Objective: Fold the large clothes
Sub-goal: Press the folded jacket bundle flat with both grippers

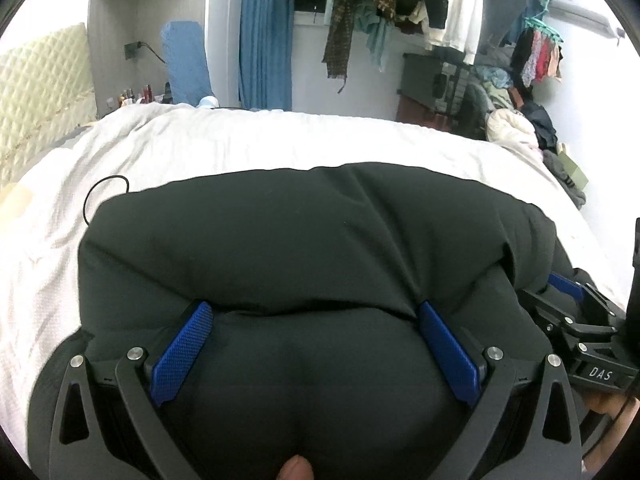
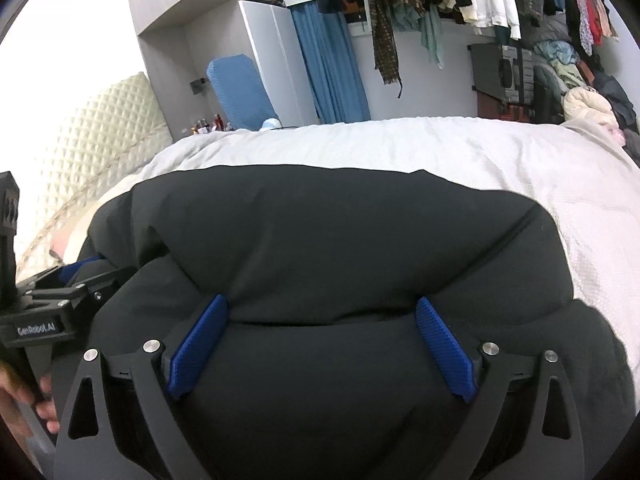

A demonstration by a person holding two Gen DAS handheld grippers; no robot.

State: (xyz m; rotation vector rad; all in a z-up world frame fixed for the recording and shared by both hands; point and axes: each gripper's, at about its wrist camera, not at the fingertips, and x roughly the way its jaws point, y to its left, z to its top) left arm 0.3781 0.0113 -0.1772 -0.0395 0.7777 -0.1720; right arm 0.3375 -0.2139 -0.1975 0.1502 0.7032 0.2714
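Note:
A large black padded garment [image 1: 304, 240] lies folded on the white bed [image 1: 240, 140]; it also fills the right wrist view [image 2: 340, 232]. My left gripper [image 1: 316, 312] is open, its blue pads [image 1: 184, 348] wide apart and pressed against the garment's near fold, tips tucked under the upper layer. My right gripper [image 2: 320, 308] is open the same way, blue pads [image 2: 444, 344] spread on the garment. The right gripper also shows at the right edge of the left wrist view [image 1: 568, 300], and the left gripper at the left edge of the right wrist view [image 2: 80, 276].
A quilted cream headboard [image 1: 36, 92] stands at the left. Clothes hang on a rack [image 1: 400, 8] beyond the bed, with a pile of clothes [image 1: 516, 128] at the far right. A thin black cable [image 1: 100, 192] lies on the bedcover beside the garment.

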